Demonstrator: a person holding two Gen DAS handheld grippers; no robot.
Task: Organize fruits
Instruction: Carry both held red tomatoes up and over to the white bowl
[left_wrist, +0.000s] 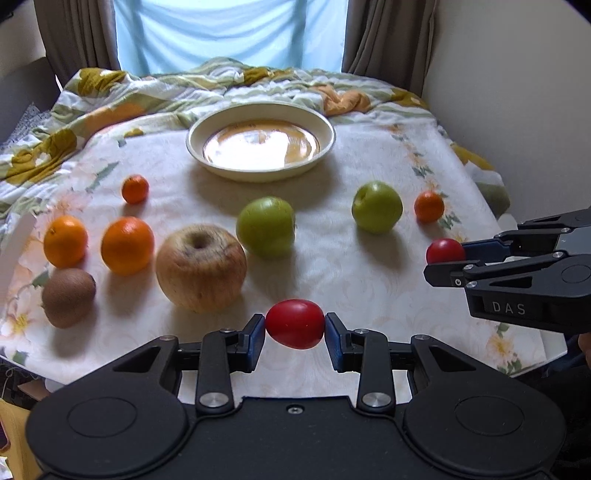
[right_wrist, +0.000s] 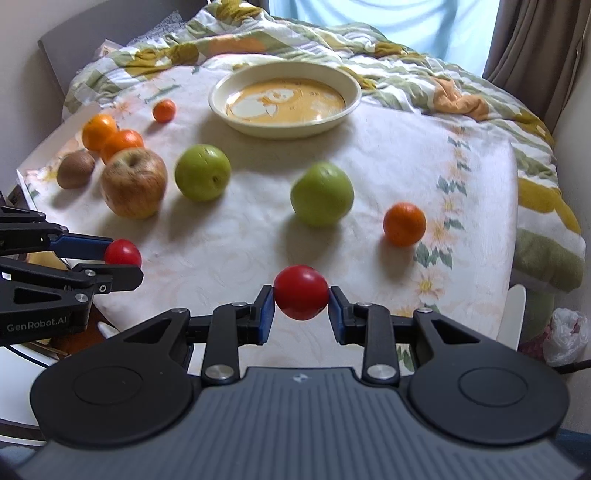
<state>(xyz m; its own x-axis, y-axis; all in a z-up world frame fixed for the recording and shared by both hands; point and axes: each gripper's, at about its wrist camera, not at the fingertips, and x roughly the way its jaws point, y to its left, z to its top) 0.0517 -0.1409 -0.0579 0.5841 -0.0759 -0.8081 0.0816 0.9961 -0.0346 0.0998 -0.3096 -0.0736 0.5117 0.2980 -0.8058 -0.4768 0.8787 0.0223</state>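
both tongs loaded: left gripper (left_wrist: 295, 325) clamps an oval red tomato (left_wrist: 294, 324), right gripper (right_wrist: 301, 295) a round one (right_wrist: 301, 291); cream ceramic bowl (left_wrist: 325, 125) dead ahead, nearer neither.

Both grippers: matte black bodies w/ blue finger pads (left_wrist: 256, 341), silver screws; right gripper (left_wrist: 441, 262) marked "DAS".

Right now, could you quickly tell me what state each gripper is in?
Left gripper: closed on a red tomato, held above the table.
Right gripper: closed on another red tomato, also lifted.
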